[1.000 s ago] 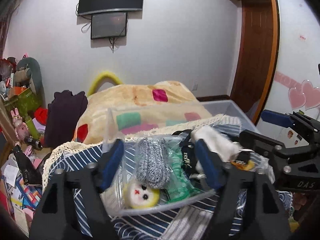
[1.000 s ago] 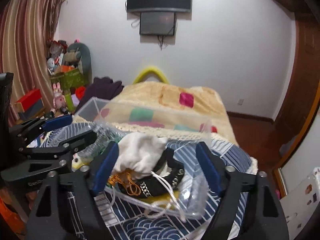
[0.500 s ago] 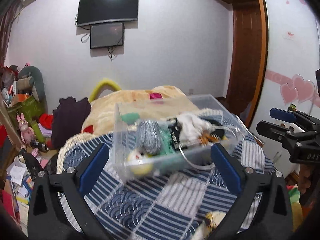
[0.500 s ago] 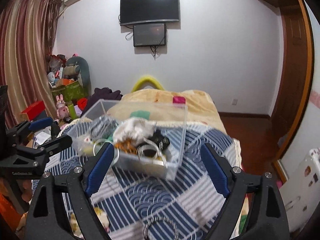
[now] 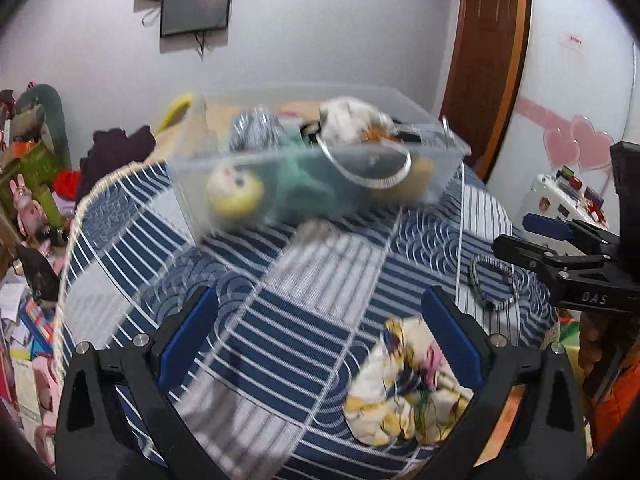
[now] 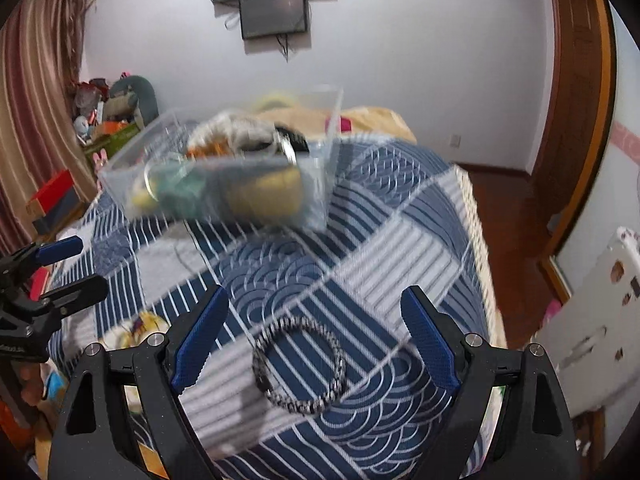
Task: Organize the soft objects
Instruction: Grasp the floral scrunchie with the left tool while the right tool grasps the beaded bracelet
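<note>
The left gripper point(image 5: 320, 336) is spread wide and nothing is held; it is poised over the blue patterned bedspread point(image 5: 280, 300), with a crumpled floral cloth point(image 5: 408, 384) lying just beside its right finger. The right gripper point(image 6: 316, 336) is spread wide too, empty, with a braided ring point(image 6: 300, 364) framed between its fingers. The clear bin point(image 5: 316, 168) of soft things is set farther up the bed; its contents are blurred and hard to make out.
</note>
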The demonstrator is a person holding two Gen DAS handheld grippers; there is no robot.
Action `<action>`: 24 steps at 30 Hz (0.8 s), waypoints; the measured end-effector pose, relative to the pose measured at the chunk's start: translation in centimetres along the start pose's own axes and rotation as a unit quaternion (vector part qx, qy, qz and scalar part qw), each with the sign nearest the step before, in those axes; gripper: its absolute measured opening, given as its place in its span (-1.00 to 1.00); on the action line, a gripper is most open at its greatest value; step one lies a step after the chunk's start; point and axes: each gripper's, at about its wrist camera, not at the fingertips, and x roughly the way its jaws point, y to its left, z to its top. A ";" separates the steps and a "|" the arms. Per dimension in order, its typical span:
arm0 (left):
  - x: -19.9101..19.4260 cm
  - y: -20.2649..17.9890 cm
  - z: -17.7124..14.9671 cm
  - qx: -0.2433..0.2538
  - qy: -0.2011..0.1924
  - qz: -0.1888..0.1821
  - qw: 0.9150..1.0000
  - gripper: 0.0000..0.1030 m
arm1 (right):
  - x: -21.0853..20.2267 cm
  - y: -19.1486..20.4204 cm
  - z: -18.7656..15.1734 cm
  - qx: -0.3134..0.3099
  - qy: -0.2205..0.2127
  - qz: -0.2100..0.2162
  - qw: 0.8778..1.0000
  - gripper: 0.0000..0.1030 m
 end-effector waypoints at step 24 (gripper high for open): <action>2.2 -1.9 -2.9 0.016 0.052 -0.100 0.994 -0.78 | 2.6 0.9 -2.4 -0.017 0.039 0.018 0.999 -0.77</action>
